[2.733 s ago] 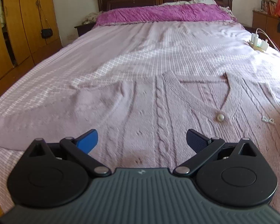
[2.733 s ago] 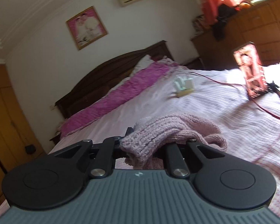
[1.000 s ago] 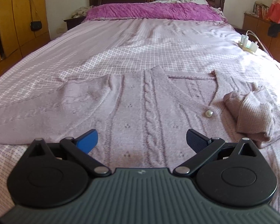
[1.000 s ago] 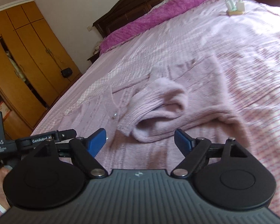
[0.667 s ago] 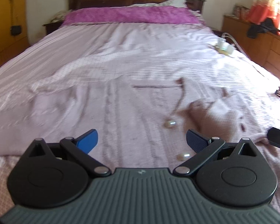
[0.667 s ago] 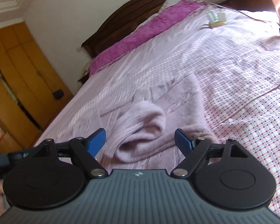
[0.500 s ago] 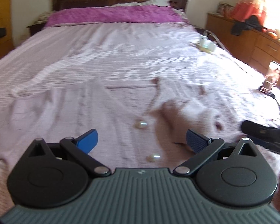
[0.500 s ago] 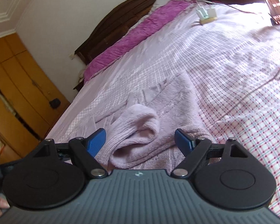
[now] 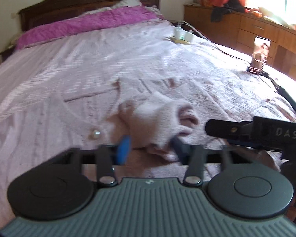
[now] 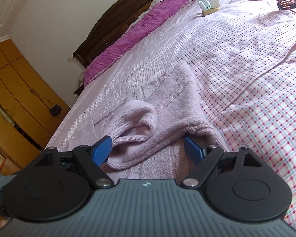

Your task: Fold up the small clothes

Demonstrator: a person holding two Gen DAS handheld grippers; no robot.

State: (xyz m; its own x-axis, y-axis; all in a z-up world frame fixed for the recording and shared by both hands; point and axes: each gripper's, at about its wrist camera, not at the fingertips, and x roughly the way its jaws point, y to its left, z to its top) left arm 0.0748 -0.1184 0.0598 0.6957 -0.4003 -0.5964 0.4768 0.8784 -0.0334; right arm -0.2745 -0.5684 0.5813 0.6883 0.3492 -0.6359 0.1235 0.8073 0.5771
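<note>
Right now the left gripper [image 9: 151, 148] has just been closing around the bunched sleeve [image 9: 157, 122] of the pink cardigan [image 10: 167, 98], while the right gripper [image 10: 147, 151] stands spread just behind that bunch. Risk: pinching extra layers beneath drags the whole cardigan askew.

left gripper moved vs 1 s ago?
Yes. The left gripper has swung right across the cardigan: the pearl button now sits left of it, and its jaws have just been closing around the bunched sleeve.
</note>
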